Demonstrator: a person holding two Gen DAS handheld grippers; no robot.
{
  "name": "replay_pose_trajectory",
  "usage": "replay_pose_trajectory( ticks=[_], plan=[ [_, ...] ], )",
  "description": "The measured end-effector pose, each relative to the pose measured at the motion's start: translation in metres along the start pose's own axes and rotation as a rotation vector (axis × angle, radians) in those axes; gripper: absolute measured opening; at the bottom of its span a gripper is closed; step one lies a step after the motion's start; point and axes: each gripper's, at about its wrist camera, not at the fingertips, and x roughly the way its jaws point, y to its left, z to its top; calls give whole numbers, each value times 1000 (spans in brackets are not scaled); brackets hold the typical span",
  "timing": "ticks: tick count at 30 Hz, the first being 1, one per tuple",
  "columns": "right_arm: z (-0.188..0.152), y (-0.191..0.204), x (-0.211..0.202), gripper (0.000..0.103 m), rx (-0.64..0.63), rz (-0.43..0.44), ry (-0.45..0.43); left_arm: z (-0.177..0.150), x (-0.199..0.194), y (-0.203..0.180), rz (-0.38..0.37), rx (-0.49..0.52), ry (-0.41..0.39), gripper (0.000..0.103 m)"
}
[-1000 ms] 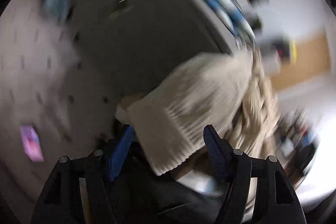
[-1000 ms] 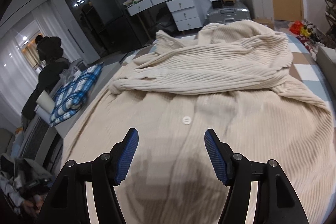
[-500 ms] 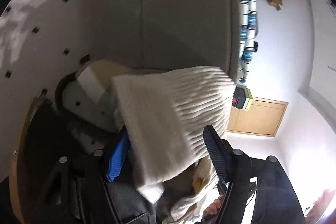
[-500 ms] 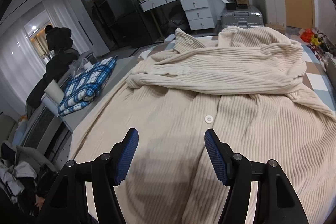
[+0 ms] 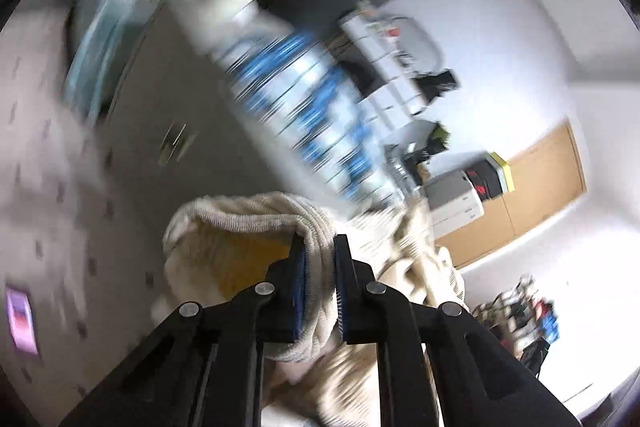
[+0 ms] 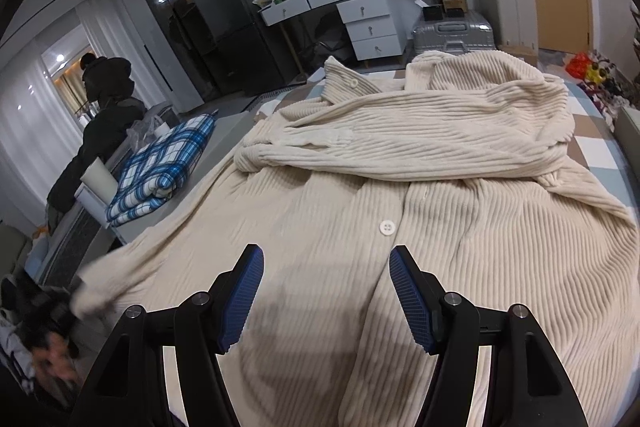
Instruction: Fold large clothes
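- My left tongs are closing, and the pads already pinch a ribbed cream cuff, the end of the cardigan's sleeve; the knit bunches between the two blue pads.
- I judge the cuff is held this way so that the sleeve can be carried in over the body of the garment, the next fold on that side.
- My right tongs stand spread with nothing between them, hovering just above the front of the cream ribbed cardigan, near its white button. I read that as waiting, or ready to pin the cloth flat while the sleeve comes across.
- The cardigan lies spread front-up on the bed, collar at the far end. One sleeve is already laid across the chest, so that side looks done.
- The right view gives what the left cannot: the whole layout, the other sleeve trailing off the bed's left edge to a blurred hand, a folded blue plaid blanket beside the cardigan, and a person in dark clothes standing by the window.
- The left view alone shows the grip itself. It is smeared by motion, so beyond the cuff I can make out little except a blue-checked blur and a wooden door.
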Motion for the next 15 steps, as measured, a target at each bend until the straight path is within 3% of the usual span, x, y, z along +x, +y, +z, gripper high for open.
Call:
replay_pose_trajectory(
  ticks=[4,7,10,15],
  plan=[
    [0,-4,-3,66,25,6,-21,28,18,-102,-99,281,-42,7],
    [-3,-10,-12,66,41,-5,-41,39,56,-184,-183,460,-13,7],
    [-7,-23,-30,66,77,-41,-75,34,103,-266,-265,675,11,6],
    [-16,-56,-64,66,169,-146,-129,2,175,-368,-389,895,80,6]
  ],
)
